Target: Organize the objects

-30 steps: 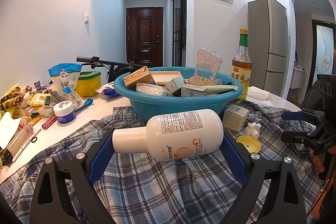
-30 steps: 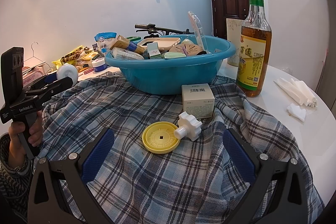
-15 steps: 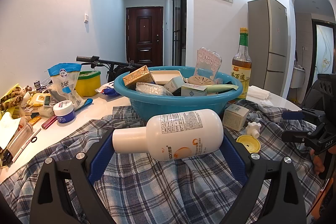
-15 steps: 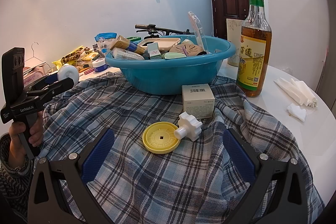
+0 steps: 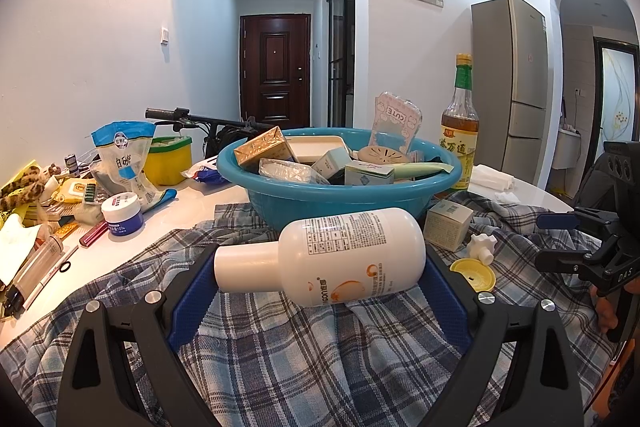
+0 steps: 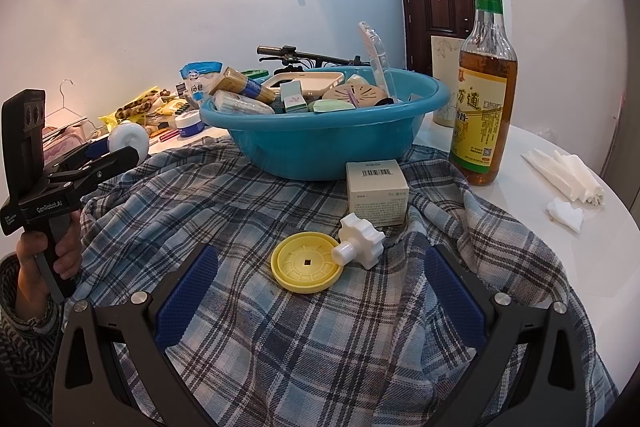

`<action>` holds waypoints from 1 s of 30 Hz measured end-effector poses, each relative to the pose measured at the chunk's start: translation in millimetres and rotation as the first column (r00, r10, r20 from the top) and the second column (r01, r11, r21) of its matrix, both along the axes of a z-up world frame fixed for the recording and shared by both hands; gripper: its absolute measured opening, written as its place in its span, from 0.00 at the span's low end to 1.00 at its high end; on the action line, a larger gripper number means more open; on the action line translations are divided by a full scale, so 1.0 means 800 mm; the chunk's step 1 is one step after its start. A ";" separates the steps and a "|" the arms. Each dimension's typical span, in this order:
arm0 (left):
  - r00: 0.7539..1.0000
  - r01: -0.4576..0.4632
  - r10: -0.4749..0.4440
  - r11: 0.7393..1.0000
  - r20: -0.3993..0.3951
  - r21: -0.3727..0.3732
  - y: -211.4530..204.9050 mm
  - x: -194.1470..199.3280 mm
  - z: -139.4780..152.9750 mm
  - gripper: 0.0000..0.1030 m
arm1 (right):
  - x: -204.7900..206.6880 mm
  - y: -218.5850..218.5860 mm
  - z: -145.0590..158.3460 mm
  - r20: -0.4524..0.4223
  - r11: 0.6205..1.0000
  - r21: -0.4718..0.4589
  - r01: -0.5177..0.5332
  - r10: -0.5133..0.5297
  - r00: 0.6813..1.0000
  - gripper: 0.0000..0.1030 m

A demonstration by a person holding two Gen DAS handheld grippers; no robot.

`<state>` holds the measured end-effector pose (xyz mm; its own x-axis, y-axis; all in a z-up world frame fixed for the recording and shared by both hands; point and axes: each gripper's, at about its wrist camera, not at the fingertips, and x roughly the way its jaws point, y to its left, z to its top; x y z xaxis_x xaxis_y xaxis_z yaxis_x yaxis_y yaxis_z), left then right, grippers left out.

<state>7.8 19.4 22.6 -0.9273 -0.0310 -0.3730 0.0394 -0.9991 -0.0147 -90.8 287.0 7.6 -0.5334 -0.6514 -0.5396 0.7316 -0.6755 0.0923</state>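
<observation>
My left gripper (image 5: 320,279) is shut on a white lotion bottle (image 5: 332,259), held sideways between the blue pads over a plaid shirt (image 5: 320,355). Behind it stands a teal basin (image 5: 340,203) full of boxes and packets. In the right wrist view my right gripper (image 6: 320,295) is open with nothing between its pads. Just ahead of it on the shirt lie a yellow disc (image 6: 306,267), a white knob (image 6: 360,243) and a small beige box (image 6: 376,191). The left gripper (image 6: 100,159) shows at the left of that view, held by a hand.
A tall brown sauce bottle (image 6: 482,99) stands right of the basin, with folded tissues (image 6: 568,171) beyond it. Left of the basin the white table (image 5: 180,203) carries a sugar bag (image 5: 124,155), a yellow tub (image 5: 168,163), a cream jar (image 5: 122,215) and several small items.
</observation>
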 end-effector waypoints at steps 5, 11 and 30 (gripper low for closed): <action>1.000 0.000 0.000 1.000 0.000 0.000 0.000 0.000 0.000 0.93 | 0.000 0.000 0.000 0.000 1.000 0.000 0.000 0.000 1.000 1.00; 1.000 0.000 0.000 1.000 -0.001 0.001 0.000 0.000 0.000 0.93 | 0.000 0.000 0.000 0.000 1.000 -0.001 0.000 0.000 1.000 1.00; 1.000 0.002 -0.002 1.000 -0.008 0.000 0.001 0.001 -0.001 0.93 | 0.001 -0.004 0.000 -0.007 1.000 0.009 -0.021 0.021 1.000 1.00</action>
